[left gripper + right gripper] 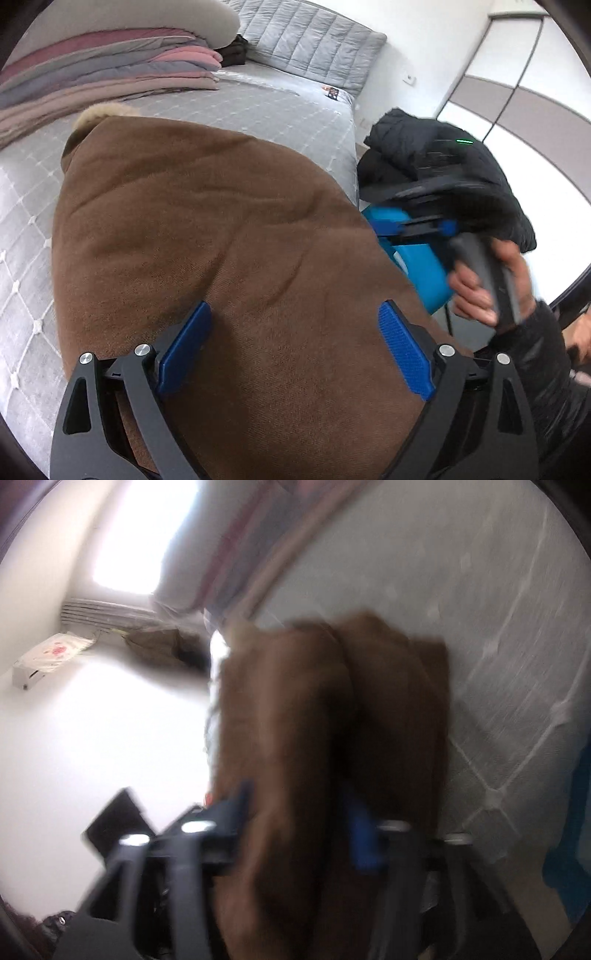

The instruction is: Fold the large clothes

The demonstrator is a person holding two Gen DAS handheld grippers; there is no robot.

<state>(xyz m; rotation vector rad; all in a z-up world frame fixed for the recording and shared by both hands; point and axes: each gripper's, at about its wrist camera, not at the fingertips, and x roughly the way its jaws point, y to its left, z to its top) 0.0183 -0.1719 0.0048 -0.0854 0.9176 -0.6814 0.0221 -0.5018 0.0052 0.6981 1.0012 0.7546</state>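
A large brown coat (207, 221) with a pale fur collar (107, 110) lies spread on the grey quilted bed (258, 107). My left gripper (293, 310) hovers over its near part, blue pads (184, 350) wide apart and nothing pinched between them. At the coat's right edge a hand (480, 280) holds the blurred right gripper. The right wrist view is smeared by motion. There a thick fold of the brown coat (314, 701) runs between the right gripper's (301, 812) spread fingers, and I see no pad pressing on it.
Folded pink and grey blankets (110, 70) are stacked at the bed's far left, and a grey quilt (314, 40) lies at the head. A black jacket (443, 155) lies over a blue chair (421, 266) beside the bed. A wardrobe (517, 92) stands behind. A radiator (107, 609) lines the wall.
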